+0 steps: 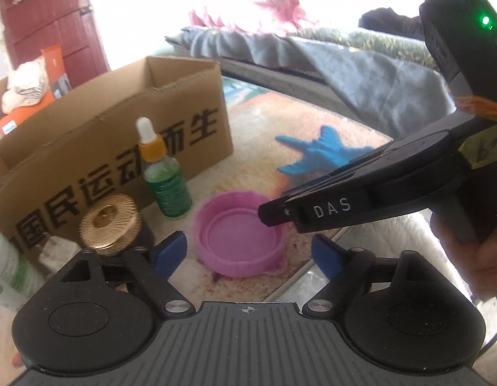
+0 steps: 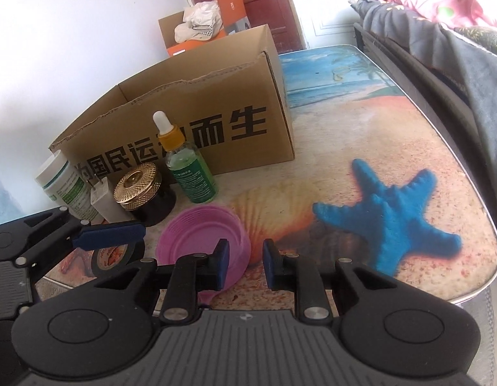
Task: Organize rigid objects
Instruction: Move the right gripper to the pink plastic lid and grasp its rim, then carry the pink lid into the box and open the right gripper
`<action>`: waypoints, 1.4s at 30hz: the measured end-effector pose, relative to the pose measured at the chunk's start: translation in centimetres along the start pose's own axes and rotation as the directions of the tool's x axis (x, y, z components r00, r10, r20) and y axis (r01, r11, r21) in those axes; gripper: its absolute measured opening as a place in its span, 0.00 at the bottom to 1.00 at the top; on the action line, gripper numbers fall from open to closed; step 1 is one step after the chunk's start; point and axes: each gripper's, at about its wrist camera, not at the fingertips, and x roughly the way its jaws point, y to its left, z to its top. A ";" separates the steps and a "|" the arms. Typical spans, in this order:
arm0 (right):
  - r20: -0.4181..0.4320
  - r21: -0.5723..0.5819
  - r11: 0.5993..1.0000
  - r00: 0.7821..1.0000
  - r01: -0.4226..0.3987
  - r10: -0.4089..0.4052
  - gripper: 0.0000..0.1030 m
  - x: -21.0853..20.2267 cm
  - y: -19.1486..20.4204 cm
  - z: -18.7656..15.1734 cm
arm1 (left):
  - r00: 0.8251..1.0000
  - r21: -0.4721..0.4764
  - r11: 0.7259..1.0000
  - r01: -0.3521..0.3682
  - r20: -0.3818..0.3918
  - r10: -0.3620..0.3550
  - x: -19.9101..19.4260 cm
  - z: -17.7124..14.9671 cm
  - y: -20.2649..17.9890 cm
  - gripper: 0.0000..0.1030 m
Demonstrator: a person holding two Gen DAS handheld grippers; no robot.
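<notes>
A pink plastic lid [image 1: 238, 234] lies open side up on the beach-print table [image 2: 361, 122]. My right gripper [image 2: 246, 262] has its jaws narrow, with the lid's right rim between the pads. In the left wrist view the right gripper [image 1: 271, 217] comes in from the right onto that rim. My left gripper [image 1: 248, 254] is open just in front of the lid, one blue pad on each side and touching nothing. Left of the lid stand a green dropper bottle [image 2: 190, 173], a gold-lidded black jar [image 2: 139, 186], a white plug [image 2: 103, 202] and a white bottle [image 2: 65, 183].
An open cardboard box [image 2: 200, 103] stands behind the bottles. A black tape roll [image 2: 116, 257] lies under the left gripper's finger [image 2: 110, 234]. The table's rounded edge [image 2: 492, 267] runs close on the right, with a bed and grey blanket [image 1: 361, 74] beyond. A person's hand [image 1: 473, 251] holds the right gripper.
</notes>
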 end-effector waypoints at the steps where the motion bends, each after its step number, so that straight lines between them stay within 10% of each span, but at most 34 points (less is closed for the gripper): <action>1: -0.003 0.004 1.000 1.000 -0.004 0.004 0.23 0.2 -0.1 0.0 | 1.000 -0.001 1.000 0.004 -0.009 -0.004 0.4 0.1 0.0 0.83; 22: 0.086 -0.046 0.999 0.996 0.008 -0.004 0.24 -3.8 2.2 1.6 | 0.996 -0.029 0.999 -0.022 0.082 0.025 -1.7 1.5 -0.1 0.69; 32: 0.250 -0.225 0.973 0.962 -0.056 0.113 0.24 -8.3 9.4 10.3 | 0.936 -0.045 0.979 -0.199 0.287 0.204 -9.6 5.9 4.6 0.69; 36: 0.192 -0.275 0.954 0.966 -0.118 0.175 0.24 -5.8 11.3 15.7 | 0.929 -0.078 0.967 -0.244 0.267 0.256 -9.5 8.2 9.0 0.69; 42: -0.085 -0.214 0.956 0.978 -0.203 0.189 0.24 3.3 12.1 22.2 | 0.984 -0.175 0.970 -0.169 0.017 0.175 -3.7 10.1 17.3 0.69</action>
